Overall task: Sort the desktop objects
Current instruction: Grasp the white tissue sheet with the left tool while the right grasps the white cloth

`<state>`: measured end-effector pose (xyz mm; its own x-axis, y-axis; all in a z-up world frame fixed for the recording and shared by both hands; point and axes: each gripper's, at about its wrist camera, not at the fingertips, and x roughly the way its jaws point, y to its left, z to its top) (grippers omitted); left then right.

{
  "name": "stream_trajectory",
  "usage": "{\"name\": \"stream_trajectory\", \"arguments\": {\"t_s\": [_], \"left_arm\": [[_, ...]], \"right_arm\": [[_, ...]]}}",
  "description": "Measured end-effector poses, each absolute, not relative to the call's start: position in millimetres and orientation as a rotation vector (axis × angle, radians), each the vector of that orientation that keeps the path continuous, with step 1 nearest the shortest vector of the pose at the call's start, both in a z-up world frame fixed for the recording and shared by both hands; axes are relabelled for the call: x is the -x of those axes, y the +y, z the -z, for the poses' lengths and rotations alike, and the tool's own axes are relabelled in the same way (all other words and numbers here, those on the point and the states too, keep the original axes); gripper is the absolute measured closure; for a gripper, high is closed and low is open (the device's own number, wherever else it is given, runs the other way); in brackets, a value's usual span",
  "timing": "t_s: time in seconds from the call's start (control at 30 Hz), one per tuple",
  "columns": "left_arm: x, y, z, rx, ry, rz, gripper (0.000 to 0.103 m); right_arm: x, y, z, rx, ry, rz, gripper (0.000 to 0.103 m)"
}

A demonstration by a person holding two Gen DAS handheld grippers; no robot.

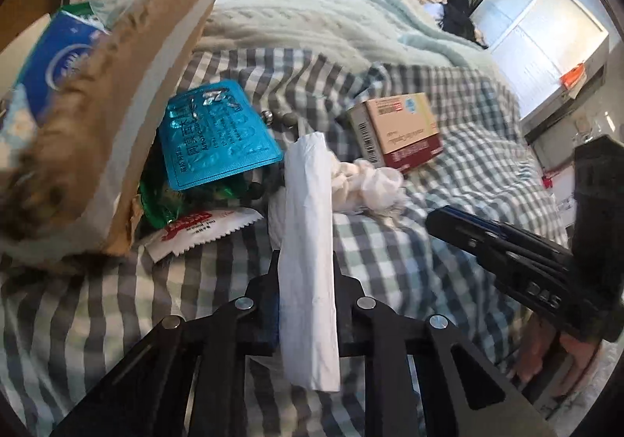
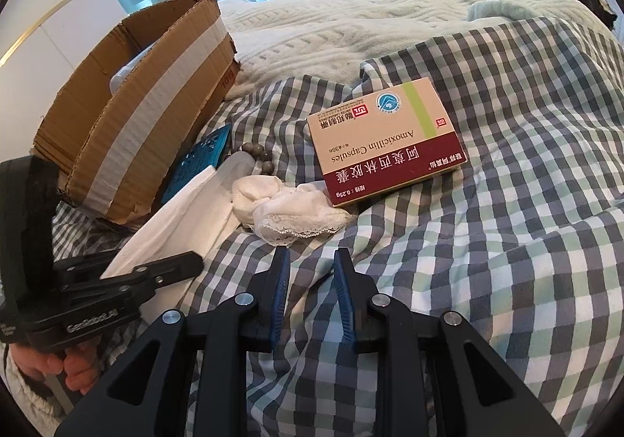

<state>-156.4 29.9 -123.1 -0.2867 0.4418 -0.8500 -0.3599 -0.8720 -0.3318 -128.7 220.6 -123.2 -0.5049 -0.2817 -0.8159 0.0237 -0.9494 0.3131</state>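
Now: folded tissue pinched, carton waiting at upper left.
Left gripper (image 1: pixel 308 281) clamps the white tissue (image 1: pixel 308 226); lift it above the cardboard box (image 1: pixel 128 117) rim before letting go. Right gripper (image 2: pixel 312 292) hangs narrowly parted, holding nothing, low in frame, near the medicine box (image 2: pixel 386 140).

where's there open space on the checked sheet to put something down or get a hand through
Bare checked sheet lies right of the amoxicillin box and before the open right gripper. Crowded: between the cardboard box and amoxicillin box sit the blister pack, beads, lace cloth, and the left gripper's tissue.
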Motion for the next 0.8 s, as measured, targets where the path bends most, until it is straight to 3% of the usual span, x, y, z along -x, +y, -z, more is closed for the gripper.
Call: {"name": "stream_trajectory", "arguments": {"t_s": [0.57,0.63,0.7,0.8], "left_arm": [[119.9,1.1,50.9,1.258,-0.258,-2.232,0.085],[120.9,-2.8,50.5,1.260,-0.258,-2.248,0.085],[123.9,-2.1,54.3,1.270,-0.258,-2.270,0.085],[132.6,1.9,63.2,1.301,-0.260,-2.264,0.085]], "right_arm": [[96.3,205.9,72.6,-1.324,-0.313,2.630,0.085],[104.2,205.7,77.3,-1.346,-0.329,2.629,0.074],[117.7,204.5,88.1,-1.381,-0.368,2.603,0.050],[139.7,196.0,106.9,-1.459,-0.330,2.577,0.049]]}}
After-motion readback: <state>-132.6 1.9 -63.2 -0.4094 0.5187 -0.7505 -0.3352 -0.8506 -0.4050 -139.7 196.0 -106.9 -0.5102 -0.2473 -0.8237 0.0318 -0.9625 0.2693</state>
